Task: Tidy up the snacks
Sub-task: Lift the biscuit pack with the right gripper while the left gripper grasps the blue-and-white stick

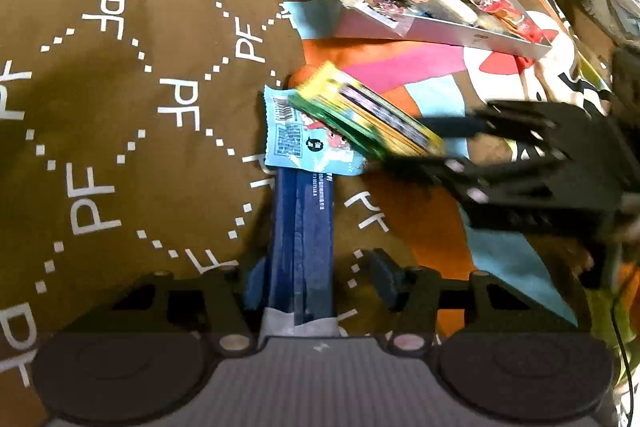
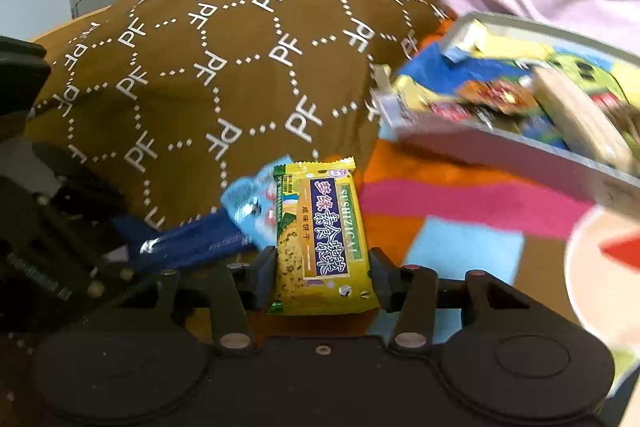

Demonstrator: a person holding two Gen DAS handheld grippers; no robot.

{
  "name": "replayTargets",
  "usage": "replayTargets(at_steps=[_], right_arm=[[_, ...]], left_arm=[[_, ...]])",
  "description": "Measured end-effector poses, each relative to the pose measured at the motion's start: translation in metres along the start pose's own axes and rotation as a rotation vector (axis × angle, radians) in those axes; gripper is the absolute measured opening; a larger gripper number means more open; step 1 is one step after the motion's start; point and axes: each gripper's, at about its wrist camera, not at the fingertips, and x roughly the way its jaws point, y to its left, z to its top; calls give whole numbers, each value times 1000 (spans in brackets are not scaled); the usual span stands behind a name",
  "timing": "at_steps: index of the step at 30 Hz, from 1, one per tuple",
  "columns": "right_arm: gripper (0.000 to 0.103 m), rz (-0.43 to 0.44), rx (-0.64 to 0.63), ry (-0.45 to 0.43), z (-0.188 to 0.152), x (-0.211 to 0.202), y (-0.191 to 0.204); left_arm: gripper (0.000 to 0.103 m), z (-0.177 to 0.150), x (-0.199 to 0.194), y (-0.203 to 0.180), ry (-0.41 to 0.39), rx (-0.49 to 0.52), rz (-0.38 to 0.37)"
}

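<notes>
Two grips at once: right fingers [image 2: 322,273] clamp the yellow biscuit packet [image 2: 322,243]; left fingers [image 1: 310,275] hold the dark-blue snack stick [image 1: 302,239], right one possibly short. Packets overlap ahead; parting could drag one loose onto the brown cushion [image 1: 120,87]. Snack tray [image 2: 520,155] lies beyond, right.

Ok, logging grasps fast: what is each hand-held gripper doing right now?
Left hand-held gripper: jaws around the blue snack packet; a firm pinch cannot be told.
Right hand-held gripper: closed on the yellow biscuit packet.
</notes>
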Motion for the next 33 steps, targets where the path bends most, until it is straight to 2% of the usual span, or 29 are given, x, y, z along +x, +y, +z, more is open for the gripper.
replayTargets(at_steps=[10, 15, 17, 19, 21, 24, 26, 29, 32, 33], right_arm=[[50, -46, 96, 94, -57, -53, -1], [52, -56, 83, 84, -71, -66, 1], [55, -57, 84, 73, -69, -64, 2], [58, -64, 88, 57, -65, -60, 2], [62, -72, 90, 44, -61, -52, 2], [64, -79, 92, 55, -60, -40, 2], [69, -92, 66, 52, -62, -35, 8], [69, -129, 4, 44, -65, -32, 19], [60, -148, -7, 37, -66, -32, 22], [54, -154, -5, 36, -67, -32, 22]], left_arm=[[40, -9, -1, -17, -28, -110, 76], [40, -13, -2, -17, -48, -169, 85], [44, -11, -2, -16, -51, -172, 92], [54, -8, 1, -16, -59, -152, 108], [59, -6, 4, -16, -65, -135, 122], [62, -4, 7, -17, -73, -114, 133], [62, -4, 8, -19, -76, -94, 143], [53, -4, 9, -22, -78, -92, 176], [44, -5, 8, -22, -79, -107, 187], [38, -6, 7, -23, -80, -113, 192]])
